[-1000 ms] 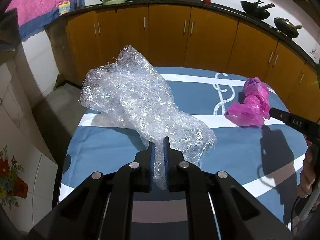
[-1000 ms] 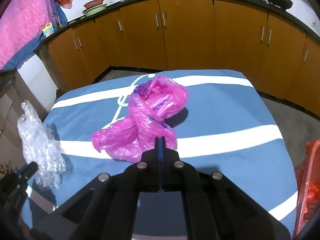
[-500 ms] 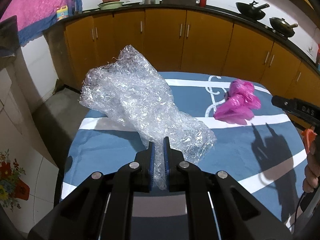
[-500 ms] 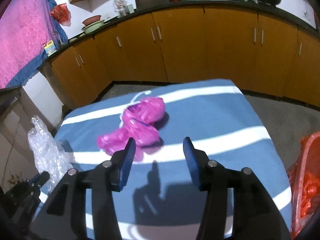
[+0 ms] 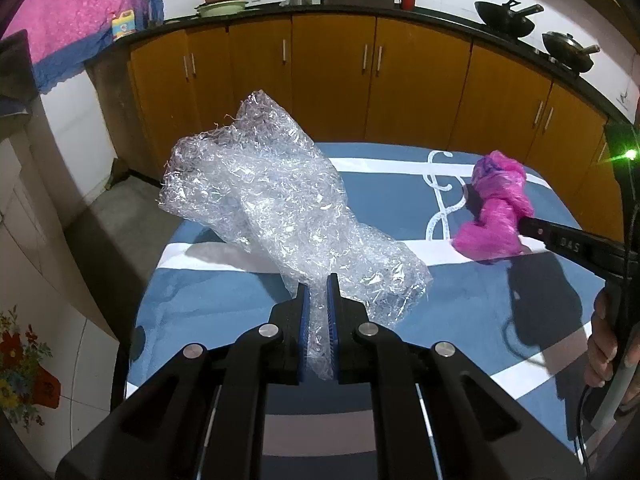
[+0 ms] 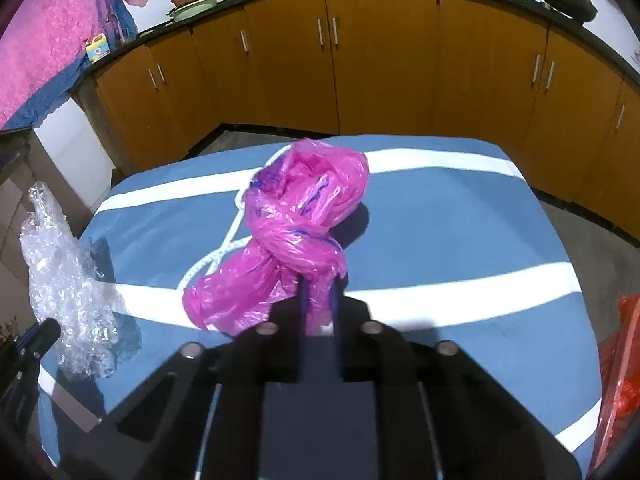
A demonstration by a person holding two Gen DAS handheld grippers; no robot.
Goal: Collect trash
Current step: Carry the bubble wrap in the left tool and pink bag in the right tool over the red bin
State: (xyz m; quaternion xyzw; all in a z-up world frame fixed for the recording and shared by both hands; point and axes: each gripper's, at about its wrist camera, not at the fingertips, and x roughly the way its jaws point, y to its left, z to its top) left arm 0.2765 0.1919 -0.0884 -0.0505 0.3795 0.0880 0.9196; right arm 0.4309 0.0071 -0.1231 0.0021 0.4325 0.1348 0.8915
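Note:
My left gripper is shut on a crumpled clear bubble wrap sheet, which stands up from the blue striped table; the wrap also shows at the left in the right wrist view. A knotted magenta plastic bag lies mid-table. My right gripper is closed on the bag's near end, with magenta plastic between the pads. In the left wrist view the right gripper is at the bag.
Orange cabinets curve behind the table under a black counter with woks and bowls. An orange-red bag or bin stands beside the table's right edge. Tiled wall and floor lie to the left.
My right gripper went from shut to open and drawn back, then moved in again and closed on the magenta bag. My left gripper kept holding the bubble wrap, barely moving.

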